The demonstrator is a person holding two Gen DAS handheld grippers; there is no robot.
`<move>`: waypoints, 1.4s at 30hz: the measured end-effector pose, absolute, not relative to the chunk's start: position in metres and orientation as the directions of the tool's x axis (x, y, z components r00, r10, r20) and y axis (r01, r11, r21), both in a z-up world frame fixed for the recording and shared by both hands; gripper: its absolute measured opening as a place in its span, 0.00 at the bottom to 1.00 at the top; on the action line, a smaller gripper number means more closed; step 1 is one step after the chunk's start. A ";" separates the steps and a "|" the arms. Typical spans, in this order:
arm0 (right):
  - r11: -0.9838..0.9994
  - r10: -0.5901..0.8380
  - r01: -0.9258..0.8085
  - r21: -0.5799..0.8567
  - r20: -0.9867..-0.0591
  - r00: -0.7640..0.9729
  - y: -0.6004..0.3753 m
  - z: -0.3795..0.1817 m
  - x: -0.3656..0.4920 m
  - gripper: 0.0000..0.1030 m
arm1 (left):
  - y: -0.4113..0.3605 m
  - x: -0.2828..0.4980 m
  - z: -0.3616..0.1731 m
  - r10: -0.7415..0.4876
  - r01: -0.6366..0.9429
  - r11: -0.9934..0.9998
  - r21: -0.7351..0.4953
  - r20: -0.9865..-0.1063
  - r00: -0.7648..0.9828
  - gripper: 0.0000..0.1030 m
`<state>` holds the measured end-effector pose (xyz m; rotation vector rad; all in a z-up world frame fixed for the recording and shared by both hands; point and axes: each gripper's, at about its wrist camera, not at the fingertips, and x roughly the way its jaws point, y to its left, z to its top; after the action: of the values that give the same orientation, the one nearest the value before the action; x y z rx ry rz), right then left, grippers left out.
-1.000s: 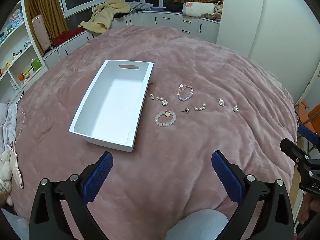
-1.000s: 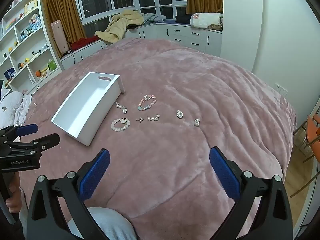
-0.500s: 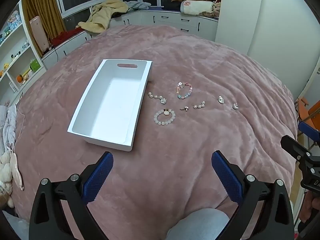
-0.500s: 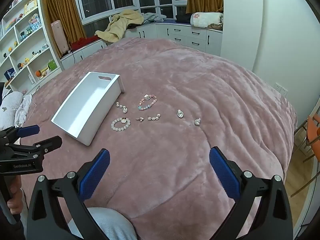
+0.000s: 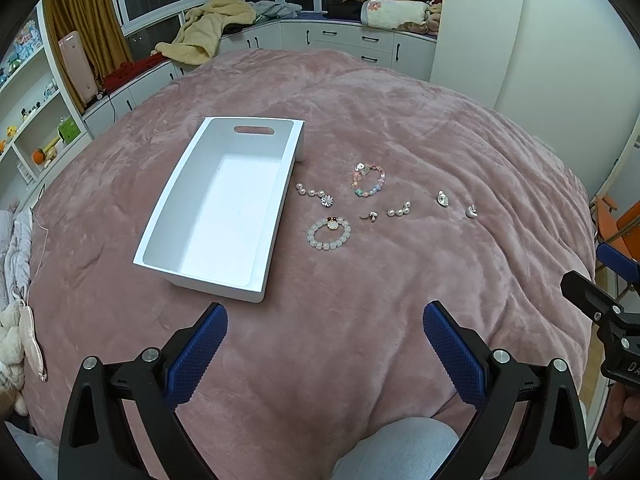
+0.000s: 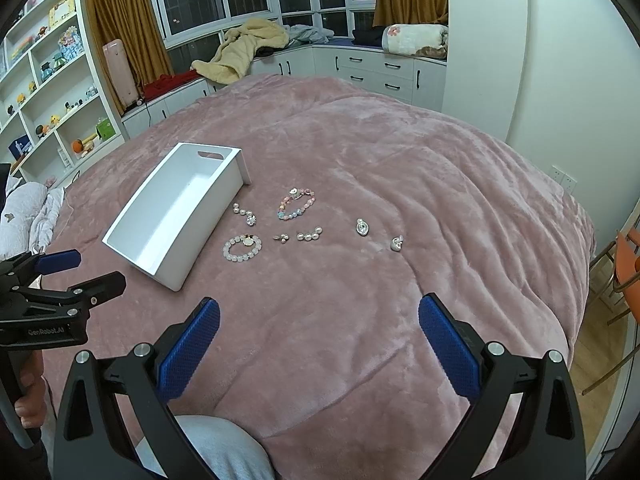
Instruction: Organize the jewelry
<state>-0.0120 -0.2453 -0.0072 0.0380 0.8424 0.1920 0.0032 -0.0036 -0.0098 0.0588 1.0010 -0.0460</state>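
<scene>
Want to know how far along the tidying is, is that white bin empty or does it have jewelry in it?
Empty. The white bin shows only its bare floor; the jewelry lies beside it on the pink blanket.

A bed (image 5: 400, 120) under a pink plush blanket (image 5: 360, 340) carries a white tray (image 5: 276, 216), lying empty toward the left side. Just right of the tray lie a white bead bracelet (image 5: 329, 234), a pastel bead bracelet (image 5: 368, 180), two short pearl strands (image 5: 314, 194) (image 5: 399, 211), a small charm (image 5: 370, 216) and two silver pendants (image 5: 442, 199) (image 5: 471, 212) nearer the right edge.
</scene>
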 end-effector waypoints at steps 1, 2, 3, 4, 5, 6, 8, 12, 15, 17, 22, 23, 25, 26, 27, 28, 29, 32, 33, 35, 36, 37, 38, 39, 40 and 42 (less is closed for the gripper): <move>0.983 0.180 -0.153 0.105 -0.738 0.650 -0.244 -0.006 -0.011 0.96 | -0.004 0.003 -0.010 -0.011 0.065 0.997 0.029 -0.842 0.539 0.97; 0.983 0.180 -0.152 0.105 -0.739 0.649 -0.244 -0.006 -0.011 0.96 | -0.004 0.003 -0.010 -0.011 0.065 0.997 0.029 -0.842 0.539 0.97; 0.982 0.186 -0.156 0.111 -0.738 0.649 -0.245 -0.006 -0.011 0.96 | -0.004 0.003 -0.010 -0.013 0.066 0.997 0.027 -0.842 0.539 0.97; 0.982 0.185 -0.156 0.109 -0.738 0.649 -0.245 -0.007 -0.011 0.96 | -0.004 0.003 -0.011 -0.014 0.067 0.997 0.026 -0.842 0.539 0.97; 0.982 0.183 -0.155 0.107 -0.739 0.649 -0.245 -0.006 -0.011 0.96 | -0.005 0.004 -0.011 -0.013 0.069 0.997 0.029 -0.843 0.538 0.97; 0.982 0.184 -0.155 0.108 -0.739 0.648 -0.245 -0.007 -0.012 0.96 | -0.005 0.003 -0.013 -0.016 0.072 0.997 0.027 -0.842 0.539 0.97; 0.982 0.186 -0.155 0.111 -0.737 0.649 -0.246 -0.008 -0.011 0.96 | -0.005 0.003 -0.016 -0.020 0.073 0.997 0.023 -0.844 0.537 0.97; 0.982 0.181 -0.152 0.108 -0.740 0.648 -0.245 -0.007 -0.013 0.96 | -0.005 0.003 -0.019 -0.023 0.076 0.997 0.021 -0.846 0.533 0.97; 0.983 0.181 -0.151 0.109 -0.741 0.646 -0.243 -0.008 -0.011 0.96 | -0.005 0.004 -0.018 -0.023 0.076 0.997 0.021 -0.846 0.533 0.97; 0.982 0.185 -0.153 0.112 -0.742 0.645 -0.244 -0.008 -0.010 0.96 | -0.005 0.004 -0.020 -0.020 0.074 0.997 0.023 -0.845 0.534 0.97; 0.982 0.187 -0.153 0.114 -0.741 0.645 -0.244 -0.008 -0.010 0.96 | -0.006 0.004 -0.019 -0.019 0.075 0.997 0.024 -0.849 0.528 0.97; 0.982 0.186 -0.154 0.113 -0.741 0.645 -0.244 -0.008 -0.010 0.96 | -0.006 0.003 -0.020 -0.015 0.076 0.997 0.029 -0.849 0.529 0.97; 0.982 0.185 -0.152 0.113 -0.742 0.644 -0.244 -0.009 -0.010 0.96 | -0.007 0.003 -0.020 -0.003 0.074 0.996 0.043 -0.847 0.531 0.97; 0.982 0.187 -0.152 0.116 -0.742 0.644 -0.244 -0.009 -0.010 0.96 | -0.007 0.003 -0.020 -0.004 0.074 0.996 0.041 -0.847 0.531 0.97; 0.982 0.186 -0.153 0.114 -0.743 0.643 -0.243 -0.008 -0.010 0.96 | -0.007 0.004 -0.019 -0.006 0.073 0.997 0.038 -0.849 0.529 0.97; 0.982 0.185 -0.152 0.113 -0.744 0.642 -0.243 -0.009 -0.010 0.96 | -0.008 0.004 -0.019 -0.006 0.073 0.997 0.038 -0.849 0.528 0.97; 0.982 0.186 -0.153 0.114 -0.744 0.642 -0.243 -0.009 -0.011 0.96 | -0.009 0.004 -0.019 -0.004 0.073 0.996 0.040 -0.849 0.528 0.97; 0.982 0.187 -0.153 0.114 -0.743 0.643 -0.244 -0.009 -0.010 0.96 | -0.008 0.004 -0.019 -0.007 0.073 0.997 0.038 -0.850 0.527 0.97; 0.982 0.187 -0.152 0.116 -0.742 0.644 -0.243 -0.010 -0.010 0.96 | -0.009 0.004 -0.020 -0.002 0.073 0.996 0.043 -0.850 0.527 0.97; 0.982 0.188 -0.152 0.116 -0.744 0.642 -0.243 -0.010 -0.009 0.96 | -0.010 0.005 -0.020 0.007 0.071 0.996 0.052 -0.852 0.524 0.97; 0.982 0.186 -0.150 0.116 -0.745 0.641 -0.243 -0.011 -0.009 0.96 | -0.010 0.004 -0.021 0.005 0.072 0.996 0.050 -0.852 0.523 0.97; 0.981 0.189 -0.150 0.120 -0.746 0.639 -0.243 -0.011 -0.009 0.96 | -0.010 0.005 -0.021 0.006 0.071 0.996 0.051 -0.852 0.523 0.97; 0.981 0.191 -0.150 0.123 -0.746 0.638 -0.243 -0.011 -0.009 0.96 | -0.010 0.005 -0.021 0.006 0.072 0.996 0.051 -0.851 0.526 0.97; 0.981 0.191 -0.150 0.123 -0.747 0.637 -0.243 -0.011 -0.009 0.96 | -0.011 0.005 -0.022 0.006 0.073 0.996 0.052 -0.851 0.526 0.97; 0.981 0.190 -0.150 0.121 -0.746 0.638 -0.243 -0.011 -0.009 0.96 | -0.011 0.006 -0.023 0.006 0.073 0.996 0.052 -0.851 0.525 0.97; 0.980 0.195 -0.151 0.127 -0.745 0.638 -0.243 -0.011 -0.009 0.96 | -0.012 0.005 -0.023 0.004 0.074 0.996 0.050 -0.850 0.526 0.97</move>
<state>-0.0089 -0.2430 -0.0113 0.0548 0.8562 0.1979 0.0055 -0.0115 -0.0228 0.0836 1.0162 -0.0415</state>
